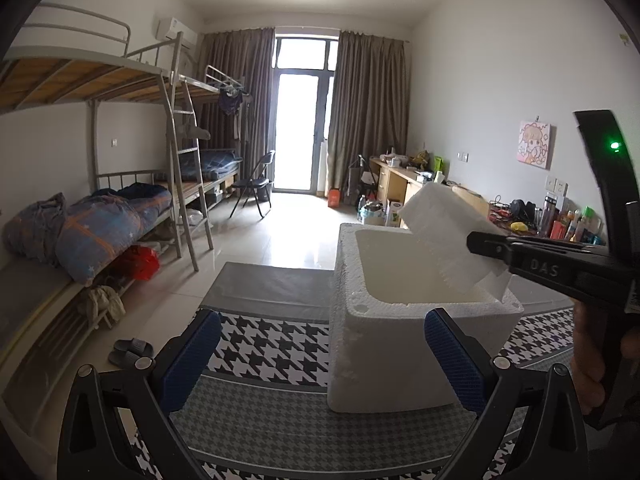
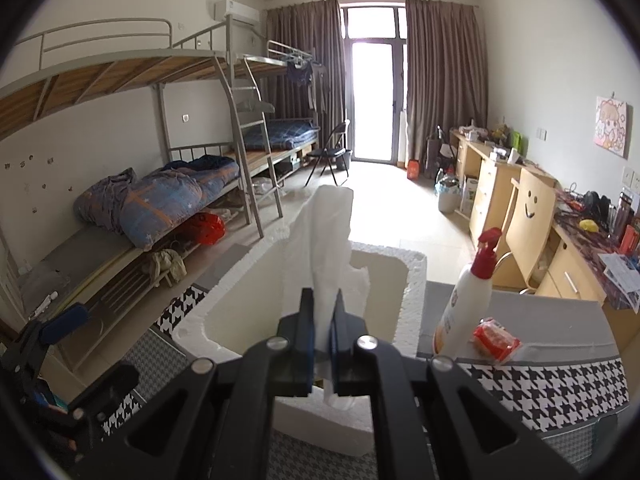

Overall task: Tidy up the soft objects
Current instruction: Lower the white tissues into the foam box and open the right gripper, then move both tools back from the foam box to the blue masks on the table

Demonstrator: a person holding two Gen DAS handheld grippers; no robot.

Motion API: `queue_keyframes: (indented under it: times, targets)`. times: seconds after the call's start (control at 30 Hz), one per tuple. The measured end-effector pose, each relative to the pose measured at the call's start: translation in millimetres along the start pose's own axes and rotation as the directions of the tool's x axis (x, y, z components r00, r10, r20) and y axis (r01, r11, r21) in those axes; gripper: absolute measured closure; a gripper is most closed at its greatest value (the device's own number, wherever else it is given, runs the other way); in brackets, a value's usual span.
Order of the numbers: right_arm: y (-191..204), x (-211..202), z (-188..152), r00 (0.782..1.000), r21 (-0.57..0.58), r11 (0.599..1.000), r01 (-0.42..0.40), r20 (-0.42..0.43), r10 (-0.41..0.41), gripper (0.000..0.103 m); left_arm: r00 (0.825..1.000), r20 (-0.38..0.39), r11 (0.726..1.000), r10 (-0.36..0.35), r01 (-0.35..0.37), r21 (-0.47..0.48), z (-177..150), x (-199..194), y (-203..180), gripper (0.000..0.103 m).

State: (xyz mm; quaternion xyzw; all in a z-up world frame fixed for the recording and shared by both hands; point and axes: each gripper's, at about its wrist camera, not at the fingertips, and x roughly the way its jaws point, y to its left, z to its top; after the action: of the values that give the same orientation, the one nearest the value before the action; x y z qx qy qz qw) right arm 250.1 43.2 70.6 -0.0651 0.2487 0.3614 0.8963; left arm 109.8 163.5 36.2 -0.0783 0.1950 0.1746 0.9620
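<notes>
Foam sheet poised over the open box

Styrofoam box (image 2: pixel 408 296) set open-topped on the houndstooth mat (image 2: pixel 552 392), ready for filling; white foam sheet (image 2: pixel 328 248) pinched tight in the right gripper (image 2: pixel 323 320) above the cavity; left gripper (image 1: pixel 324 356) spread wide, holding nothing.

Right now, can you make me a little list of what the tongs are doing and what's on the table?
right tongs: shut on the white soft foam sheet, held above the box
left tongs: open, holding nothing
white foam box: open top, inside looks empty
table cover: black-and-white houndstooth cloth
beside the box: white spray bottle with red nozzle, red packet
</notes>
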Motion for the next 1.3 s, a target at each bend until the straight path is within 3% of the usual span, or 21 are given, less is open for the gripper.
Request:
queue_keyframes:
  times: [0.3, 0.4, 0.47, 0.5, 0.53, 1.03, 1.3]
  targets:
    - [9, 19, 0, 0.999, -0.004, 1.0, 0.004, -0.05, -0.004, 0.094, 1.0, 0.007, 1.0, 0.002, -0.002, -0.017, -3, -6, 10, 0.001]
    - [8, 22, -1, 0.998, 0.008, 1.0, 0.003, -0.059, -0.003, 0.086, 1.0, 0.005, 1.0, 0.0, 0.0, -0.022, -2, -5, 12, 0.001]
    - [6, 26, -1, 0.997, 0.018, 1.0, -0.013, -0.08, 0.015, 0.064, 1.0, 0.005, 1.0, -0.001, 0.001, -0.022, -2, -5, 12, 0.001]
    - [5, 28, -1, 0.995, 0.025, 0.999, -0.033, -0.097, 0.036, 0.044, 1.0, 0.004, 1.0, 0.0, 0.001, -0.022, -2, -5, 12, 0.001]
    - [4, 27, -1, 0.994, 0.027, 0.999, -0.043, -0.095, 0.045, 0.034, 1.0, 0.003, 1.0, -0.001, 0.001, -0.022, -2, -5, 12, 0.001]
    - [5, -7, 1, 0.999, 0.01, 0.999, -0.034, -0.021, 0.034, 0.033, 1.0, 0.013, 1.0, -0.019, 0.019, -0.005, -1, -15, 3, 0.001]
    - [-11, -40, -4, 0.998, 0.038, 0.999, -0.029, 0.053, 0.027, 0.022, 0.999, 0.027, 0.999, -0.028, 0.028, 0.018, 0, -27, -13, 0.001]
